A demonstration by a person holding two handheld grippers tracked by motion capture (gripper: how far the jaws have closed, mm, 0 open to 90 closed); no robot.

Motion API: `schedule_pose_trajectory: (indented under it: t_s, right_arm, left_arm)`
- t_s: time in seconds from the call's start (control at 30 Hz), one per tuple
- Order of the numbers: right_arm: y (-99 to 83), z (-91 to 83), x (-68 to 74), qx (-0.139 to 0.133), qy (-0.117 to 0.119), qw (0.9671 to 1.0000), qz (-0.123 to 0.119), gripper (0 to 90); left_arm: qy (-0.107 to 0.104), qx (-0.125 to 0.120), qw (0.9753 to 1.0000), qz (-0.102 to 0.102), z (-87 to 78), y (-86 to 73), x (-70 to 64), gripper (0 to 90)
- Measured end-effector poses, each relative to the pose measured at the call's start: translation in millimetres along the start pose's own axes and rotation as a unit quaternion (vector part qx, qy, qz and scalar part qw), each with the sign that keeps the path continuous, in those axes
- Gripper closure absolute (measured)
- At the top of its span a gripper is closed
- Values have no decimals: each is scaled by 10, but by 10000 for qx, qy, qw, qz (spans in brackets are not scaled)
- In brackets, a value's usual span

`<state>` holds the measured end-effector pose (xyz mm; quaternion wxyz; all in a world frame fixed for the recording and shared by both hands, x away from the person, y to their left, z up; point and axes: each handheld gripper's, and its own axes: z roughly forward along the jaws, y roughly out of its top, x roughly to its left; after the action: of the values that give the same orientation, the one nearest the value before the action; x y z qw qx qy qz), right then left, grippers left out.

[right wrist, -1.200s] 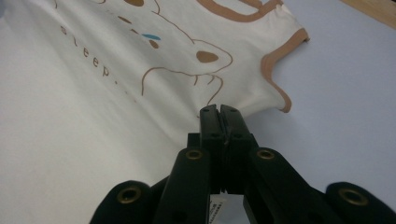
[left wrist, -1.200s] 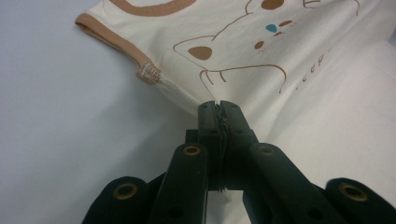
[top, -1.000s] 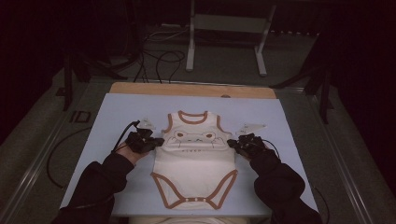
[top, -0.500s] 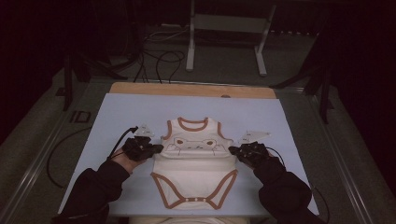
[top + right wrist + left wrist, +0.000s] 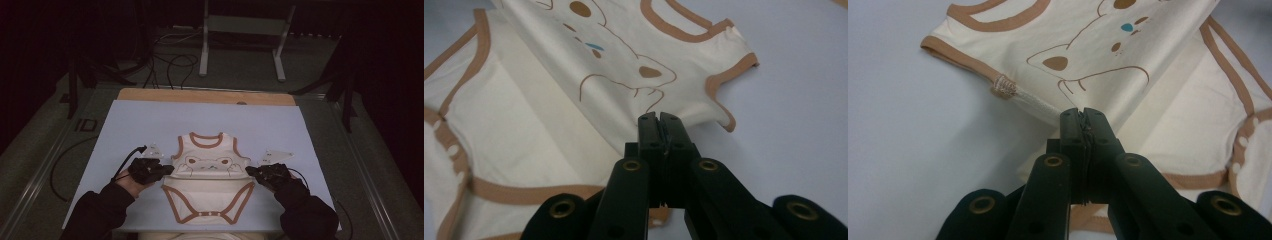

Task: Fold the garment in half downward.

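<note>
A cream baby bodysuit (image 5: 207, 197) with brown trim and a bear print lies on the light blue mat (image 5: 150, 120), near the front edge. Its upper half is raised and drawn over the lower half. My left gripper (image 5: 170, 169) is shut on the bodysuit's left side seam, and my right gripper (image 5: 248, 171) is shut on the right side seam. In the left gripper view the shut jaws (image 5: 1082, 112) pinch the fabric edge of the bodysuit (image 5: 1108, 50) just below the armhole. The right gripper view has the shut jaws (image 5: 659, 117) pinching the bodysuit (image 5: 549, 125) the same way.
The mat covers a wooden table whose far edge (image 5: 205, 96) shows as a bare strip. Beyond it, a metal stand (image 5: 240, 30) and loose cables (image 5: 170, 60) rest on the dark floor. A cable (image 5: 65, 165) trails off the table's left side.
Both grippers have moved toward the person with the bodysuit's sides in them. The neckline has come nearer while the snap end stayed put, so the garment bunches across its middle.
</note>
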<state>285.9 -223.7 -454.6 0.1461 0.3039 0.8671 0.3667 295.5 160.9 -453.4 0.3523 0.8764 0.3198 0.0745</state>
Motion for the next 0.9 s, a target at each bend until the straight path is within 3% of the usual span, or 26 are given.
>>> schedule_pose_trajectory:
  t_s: [0.5, 0.73, 0.9]
  right_arm:
    - [-155, -48, 166, 116, 151, 9998, -35, 899]
    - [-267, -81, 238, 85, 250, 9996, 98, 899]
    - [-310, -87, 294, 152, 264, 9995, 66, 899]
  left_arm:
    - [-166, 88, 9998, 62, -18, -196, -189, 894]
    - [-189, 76, 9998, 46, -35, -293, -276, 894]
    - [-159, 57, 9998, 44, -61, -339, -316, 894]
